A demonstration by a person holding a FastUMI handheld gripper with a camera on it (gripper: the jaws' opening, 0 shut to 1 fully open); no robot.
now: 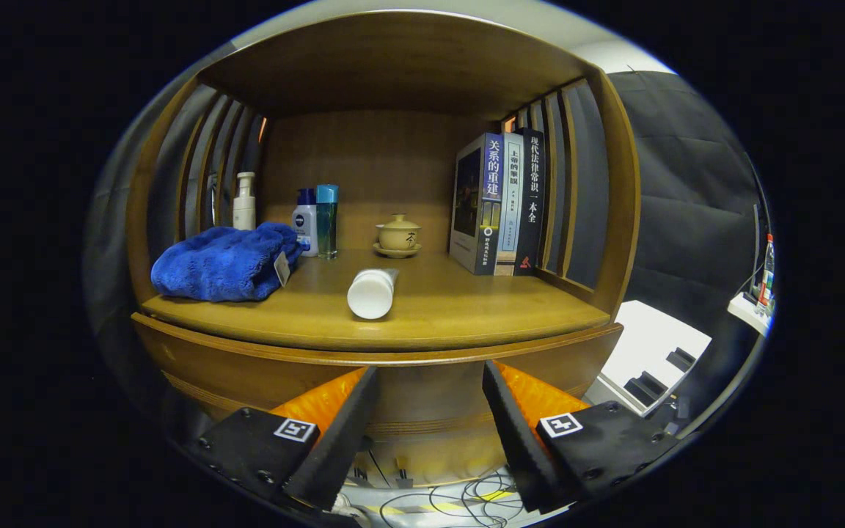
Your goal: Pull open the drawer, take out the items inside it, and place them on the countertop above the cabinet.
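**Jaws open and empty before the cabinet front**

The gripper [430, 381] is positioned in front of a wooden cabinet [617, 220], with its jaws spread wide and holding nothing. Both fingers [342, 433] point toward the curved drawer front [422, 411], which lies just ahead of and between them. Whether the fingertips touch the wood cannot be determined. No gap is discernible at the drawer's upper edge.

The tabletop [466, 308] above the drawer carries the following items:

- A white tube [372, 292] lying on its side near the front edge, cap end facing the gripper.
- A folded blue towel [224, 262] at the left.
- A white pump bottle [245, 202] behind the towel.
- A small white bottle [306, 221] with a blue cap, just beside a taller blue-green bottle [326, 220].
- A lidded tea cup [397, 235] on a saucer at the centre rear.
- Three upright books [499, 205] against the slatted right side.

Loose cables [459, 502] lie on the floor below the gripper.
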